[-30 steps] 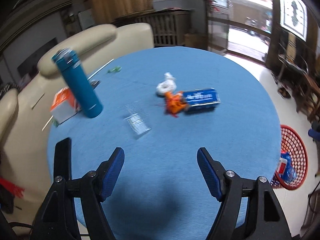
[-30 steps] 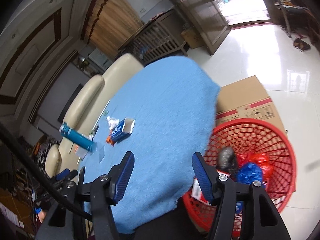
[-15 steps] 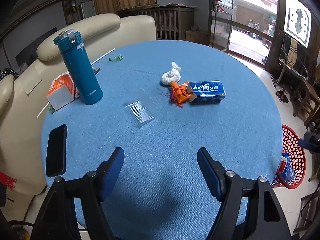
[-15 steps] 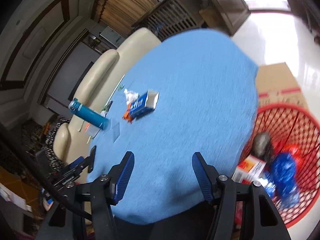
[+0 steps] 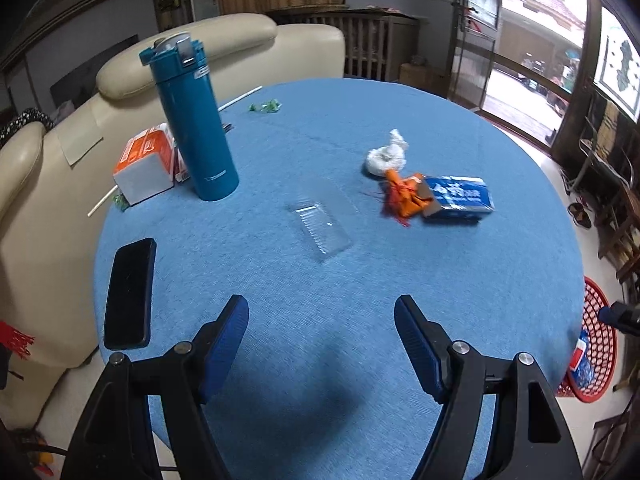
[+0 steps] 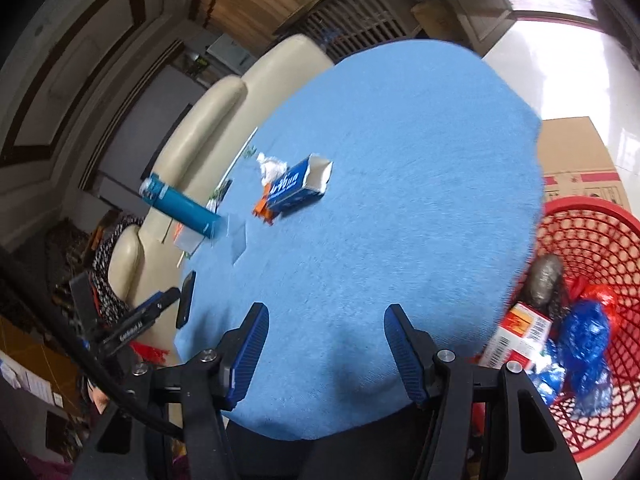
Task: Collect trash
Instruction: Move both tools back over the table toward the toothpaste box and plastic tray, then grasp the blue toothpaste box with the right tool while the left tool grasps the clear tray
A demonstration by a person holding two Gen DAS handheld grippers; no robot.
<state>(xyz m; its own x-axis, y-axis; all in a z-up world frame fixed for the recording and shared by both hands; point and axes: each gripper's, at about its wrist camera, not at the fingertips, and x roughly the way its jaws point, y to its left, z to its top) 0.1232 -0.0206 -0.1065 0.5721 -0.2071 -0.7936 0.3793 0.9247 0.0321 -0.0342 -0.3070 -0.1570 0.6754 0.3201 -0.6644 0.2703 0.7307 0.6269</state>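
Note:
On the round blue table (image 5: pixel 328 360) lie a blue carton (image 5: pixel 458 199) (image 6: pixel 298 187), an orange wrapper (image 5: pixel 404 196) (image 6: pixel 262 210), a white crumpled tissue (image 5: pixel 386 156) (image 6: pixel 272 166) and a clear plastic tray (image 5: pixel 322 228) (image 6: pixel 239 240). My left gripper (image 5: pixel 322 332) hovers open over the near part of the table, short of the clear tray, nothing between its fingers. My right gripper (image 6: pixel 324 336) is open and empty above the table's near edge. A red mesh basket (image 6: pixel 600 224) (image 5: pixel 602 344) on the floor to the right holds several pieces of trash.
A teal flask (image 5: pixel 192 124) (image 6: pixel 180 204) stands at the left, beside an orange-and-white box (image 5: pixel 146 164). A black phone (image 5: pixel 130 294) (image 6: pixel 186 298) lies near the left edge. Green scraps (image 5: pixel 264 106) lie at the far side. A cream sofa (image 5: pixel 48 168) and a cardboard box (image 6: pixel 576 152) flank the table.
Both grippers have shifted over the table. The right wrist view has swung from the basket side toward the table's middle, and the left view now takes in the phone. Jaw openings are unchanged.

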